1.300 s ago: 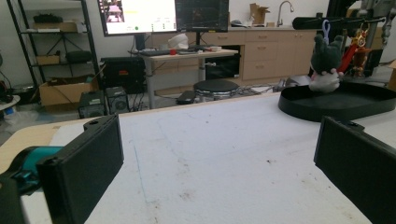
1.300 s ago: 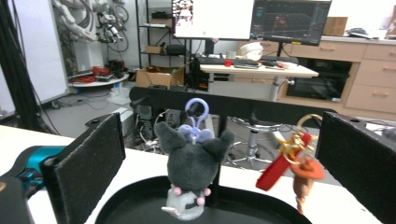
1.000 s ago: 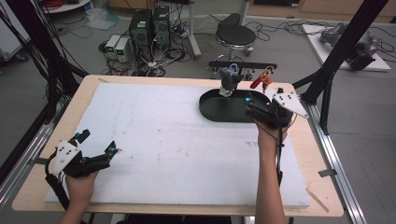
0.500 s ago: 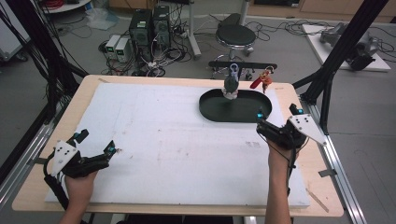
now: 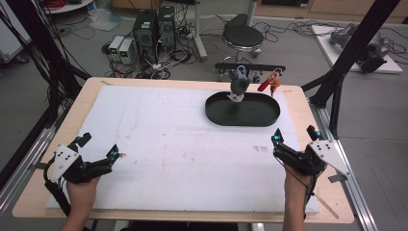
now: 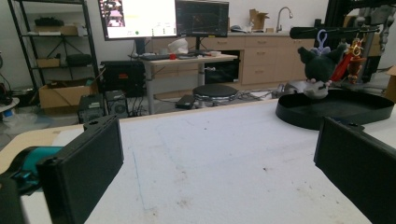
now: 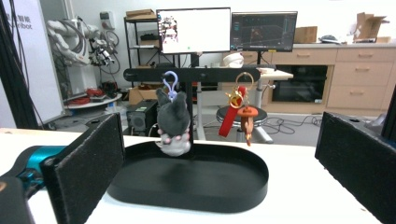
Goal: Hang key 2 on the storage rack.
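We are holding both grippers low at the bottom of the high view, each with its jaws spread wide and nothing between them. The right gripper (image 5: 290,153) is sitting in the lower right, and the black oval tray (image 5: 216,113) is lying just up and to the left of it in the frame, its long axis running left to right. Over the tray a grey plush keychain (image 5: 238,86) and a red charm (image 5: 269,83) are hanging from a black bar (image 5: 250,67). The left gripper (image 5: 98,155), in the lower left, is lying well apart from all this, so the right hand is the nearer. Compared with a second ago, the right gripper is now pulled back from the tray's edge toward us; the left is staying put.
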